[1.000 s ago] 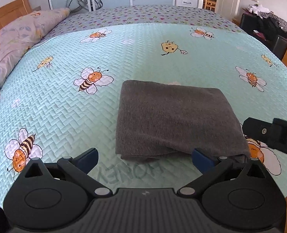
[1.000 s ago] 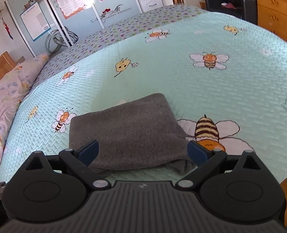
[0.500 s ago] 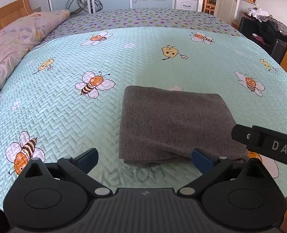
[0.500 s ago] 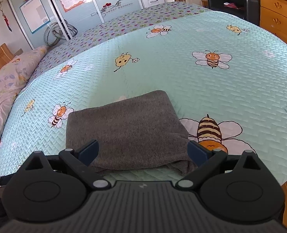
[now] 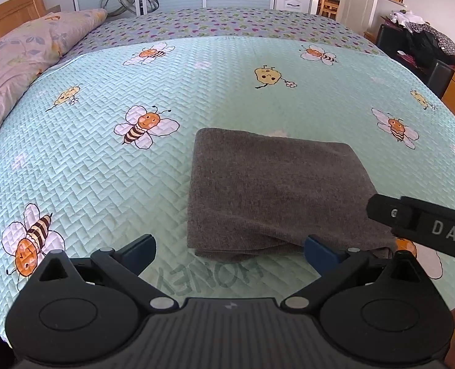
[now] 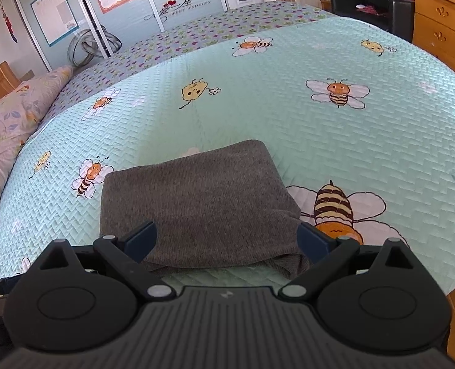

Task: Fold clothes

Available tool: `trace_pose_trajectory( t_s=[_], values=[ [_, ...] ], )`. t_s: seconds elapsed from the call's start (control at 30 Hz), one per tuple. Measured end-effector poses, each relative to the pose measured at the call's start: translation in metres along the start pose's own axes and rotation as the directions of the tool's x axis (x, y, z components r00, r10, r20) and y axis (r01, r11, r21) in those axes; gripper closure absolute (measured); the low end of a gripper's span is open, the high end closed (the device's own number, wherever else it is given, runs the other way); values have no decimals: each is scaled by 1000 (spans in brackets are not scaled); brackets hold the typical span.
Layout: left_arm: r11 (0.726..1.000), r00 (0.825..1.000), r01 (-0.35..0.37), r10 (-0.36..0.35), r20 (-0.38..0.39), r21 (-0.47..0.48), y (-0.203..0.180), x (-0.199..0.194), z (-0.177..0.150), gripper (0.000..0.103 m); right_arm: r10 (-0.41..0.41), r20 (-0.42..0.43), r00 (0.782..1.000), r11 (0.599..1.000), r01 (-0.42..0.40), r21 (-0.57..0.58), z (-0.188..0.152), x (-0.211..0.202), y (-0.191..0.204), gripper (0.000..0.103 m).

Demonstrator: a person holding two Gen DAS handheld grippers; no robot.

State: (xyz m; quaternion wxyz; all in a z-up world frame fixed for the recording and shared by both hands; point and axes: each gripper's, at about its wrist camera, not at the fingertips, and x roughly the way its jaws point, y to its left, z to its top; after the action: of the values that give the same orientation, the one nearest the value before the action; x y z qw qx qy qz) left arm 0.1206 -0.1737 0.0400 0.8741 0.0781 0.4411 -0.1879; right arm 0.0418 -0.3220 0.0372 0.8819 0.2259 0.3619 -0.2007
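Fingers (image 5: 141,250) on our left gripper (image 5: 229,253) and right gripper (image 6: 227,238) spread wide, gripping nothing; we see the folded sweater (image 5: 276,190) near the bed's (image 5: 104,178) front edge.

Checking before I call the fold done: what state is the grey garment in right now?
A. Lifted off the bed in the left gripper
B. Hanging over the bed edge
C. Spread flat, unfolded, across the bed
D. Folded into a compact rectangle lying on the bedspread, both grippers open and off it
D: the grey garment lies as a layered rectangle on the bedspread, with the left gripper and right gripper open, gripping nothing.
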Motion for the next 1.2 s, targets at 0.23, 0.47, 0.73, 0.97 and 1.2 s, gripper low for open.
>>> trace_pose_trajectory(
  t_s=[0.23, 0.47, 0.73, 0.97, 1.2],
  values=[
    [1000, 1000, 2, -2, 4, 4, 1, 0, -1, 1, -6, 0, 1000, 1000, 6, -16, -2, 0, 3, 5],
    [1000, 1000, 2, -2, 2, 15, 0, 2, -2, 1, 3, 22, 1000, 998, -2, -62, -5, -3, 8, 5],
    [998, 998, -1, -3, 69, 58, 0, -4, -3, 1, 20, 59, 998, 996, -14, -92, -8, -8, 12, 5],
    [998, 988, 40, -48, 150, 57, 6, -18, -8, 1, 59, 153, 986, 988, -35, -152, -9, -23, 17, 5],
    [999, 981, 45, -46, 187, 5, 21, -23, -12, 1, 77, 232, 970, 982, -33, -187, -8, -37, 14, 5]
  ],
)
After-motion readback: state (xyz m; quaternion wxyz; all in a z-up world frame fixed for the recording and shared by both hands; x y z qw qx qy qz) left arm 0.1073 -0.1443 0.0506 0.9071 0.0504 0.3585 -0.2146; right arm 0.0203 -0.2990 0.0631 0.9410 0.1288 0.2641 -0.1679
